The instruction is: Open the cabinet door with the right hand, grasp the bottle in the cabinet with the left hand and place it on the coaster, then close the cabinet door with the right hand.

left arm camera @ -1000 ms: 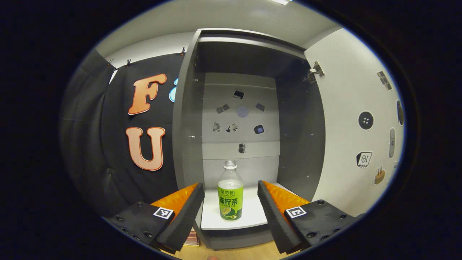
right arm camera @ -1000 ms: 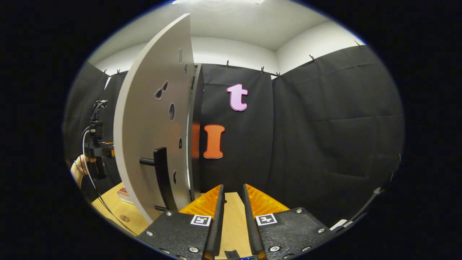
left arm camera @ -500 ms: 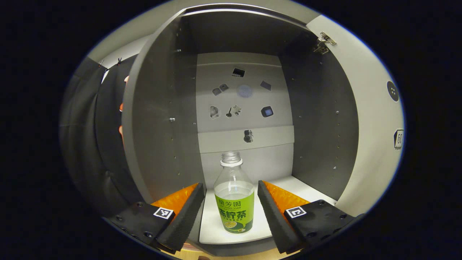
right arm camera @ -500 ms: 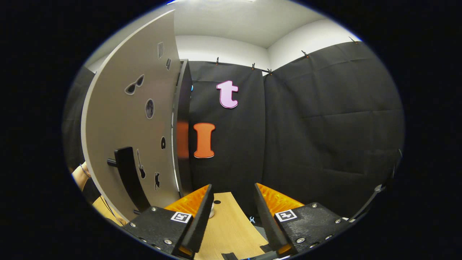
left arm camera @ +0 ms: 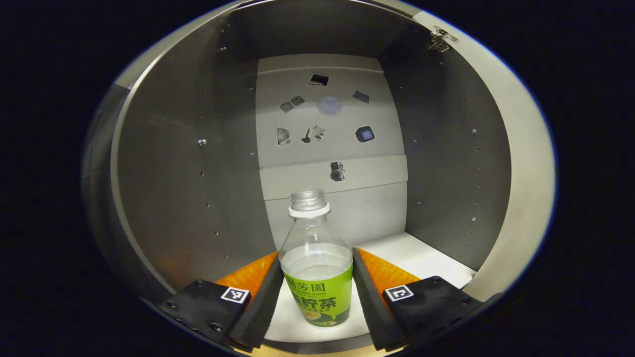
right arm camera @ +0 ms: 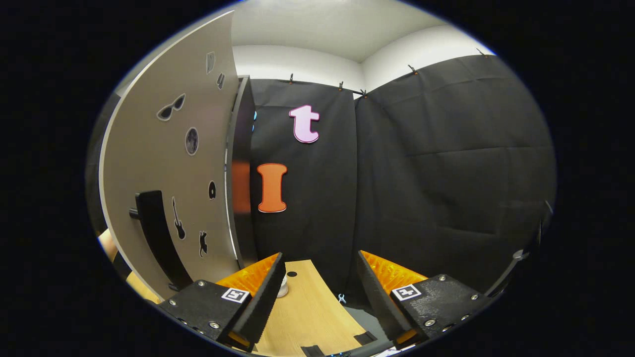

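A clear bottle [left arm camera: 316, 277] with a green label and no cap stands upright on the white shelf floor [left arm camera: 426, 255] of the open grey cabinet [left arm camera: 198, 173]. My left gripper [left arm camera: 315, 255] is open and reaches into the cabinet. Its two fingers flank the bottle's lower half closely, one on each side. Whether they touch it I cannot tell. In the right gripper view the cabinet door [right arm camera: 163, 163] stands swung open at the left, its black handle [right arm camera: 156, 233] facing me. My right gripper [right arm camera: 320, 258] is open and holds nothing, to the right of the door above the wooden table [right arm camera: 302, 307].
The open door's inner face [left arm camera: 526, 163] curves along the right of the left gripper view, hinge [left arm camera: 439, 37] at the top. Stickers dot the cabinet's back wall [left arm camera: 322, 134]. Part of a hand [right arm camera: 106, 243] shows beyond the door's left edge. Black cloth [right arm camera: 446, 173] closes the booth behind the table.
My left gripper moved forward into the cabinet until its fingers came alongside the bottle. My right gripper opened from nearly shut and drew away from the door to the right.
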{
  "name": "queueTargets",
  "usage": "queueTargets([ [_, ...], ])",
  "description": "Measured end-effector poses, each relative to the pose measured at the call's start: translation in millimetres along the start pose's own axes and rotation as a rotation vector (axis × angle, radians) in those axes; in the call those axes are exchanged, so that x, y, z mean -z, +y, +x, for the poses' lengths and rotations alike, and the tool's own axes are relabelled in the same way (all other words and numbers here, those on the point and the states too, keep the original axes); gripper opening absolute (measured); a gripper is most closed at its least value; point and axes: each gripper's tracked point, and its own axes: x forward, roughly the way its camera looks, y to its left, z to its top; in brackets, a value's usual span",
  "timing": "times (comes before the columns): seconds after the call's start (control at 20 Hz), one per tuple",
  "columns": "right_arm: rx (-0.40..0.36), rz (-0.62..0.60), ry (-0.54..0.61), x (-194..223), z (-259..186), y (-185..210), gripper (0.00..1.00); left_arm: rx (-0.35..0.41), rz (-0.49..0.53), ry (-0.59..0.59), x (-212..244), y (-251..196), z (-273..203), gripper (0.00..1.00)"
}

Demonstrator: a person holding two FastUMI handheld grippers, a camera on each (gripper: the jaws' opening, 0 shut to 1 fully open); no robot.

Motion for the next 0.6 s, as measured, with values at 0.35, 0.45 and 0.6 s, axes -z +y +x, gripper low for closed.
queueTargets([
  [0.35,-0.017,-0.002,-0.011,-2.0,-0.8,1.6,0.89,0.073,-0.067,-0.021,-18.6,-9.7,-42.9,0.8],
  [0.45,-0.028,-0.002,-0.014,-3.1,-0.4,3.5,0.89,0.083,-0.077,-0.04,-24.9,-6.8,-64.3,0.8],
  [0.6,-0.047,0.004,-0.015,-4.1,-1.9,7.1,0.89,0.073,-0.07,-0.06,-26.7,7.9,-94.3,0.79],
])
